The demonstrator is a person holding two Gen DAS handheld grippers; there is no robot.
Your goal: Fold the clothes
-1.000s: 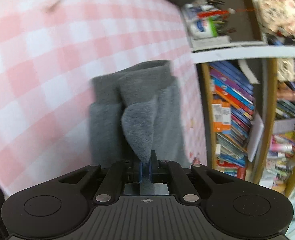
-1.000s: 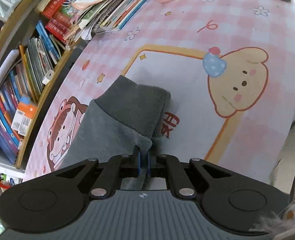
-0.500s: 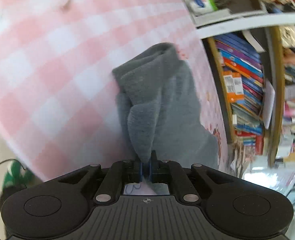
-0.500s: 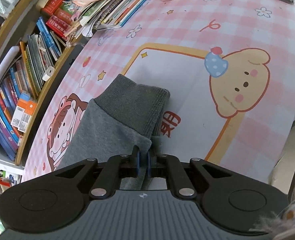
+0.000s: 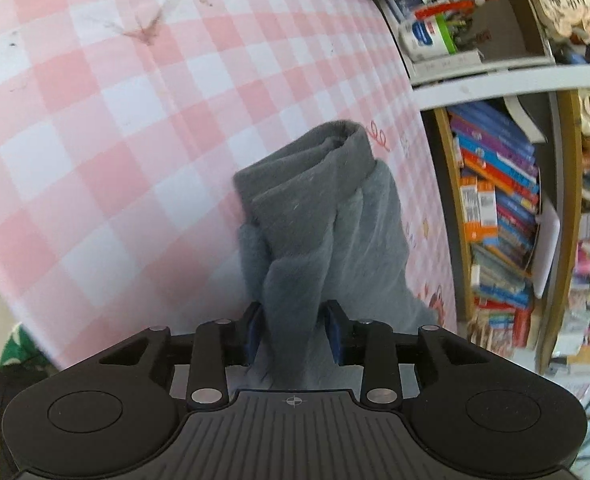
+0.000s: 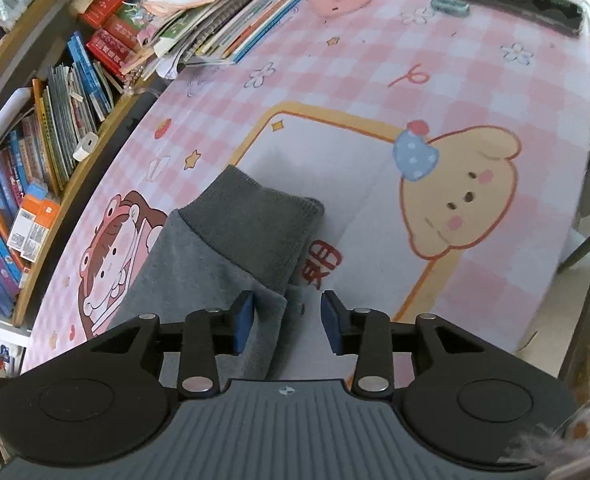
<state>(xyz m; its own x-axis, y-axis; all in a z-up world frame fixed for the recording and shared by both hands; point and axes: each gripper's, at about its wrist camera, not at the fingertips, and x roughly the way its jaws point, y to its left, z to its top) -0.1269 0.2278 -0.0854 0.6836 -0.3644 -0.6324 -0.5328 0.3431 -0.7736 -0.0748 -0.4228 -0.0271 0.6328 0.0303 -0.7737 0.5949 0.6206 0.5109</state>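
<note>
Grey fleece garment with ribbed cuff (image 6: 231, 248) lies folded on the pink checked cartoon-print tablecloth (image 6: 455, 92), cuff just beside its printed puppy. Left gripper (image 5: 294, 330) stands parted around a fabric ridge; right gripper (image 6: 287, 322) wide, over the hem (no grip evident). Release step judged in hand; next, withdraw clear without dragging cloth.

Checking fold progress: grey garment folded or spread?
Folded: the grey garment lies doubled in layers on the tablecloth, ribbed cuff on top.
</note>
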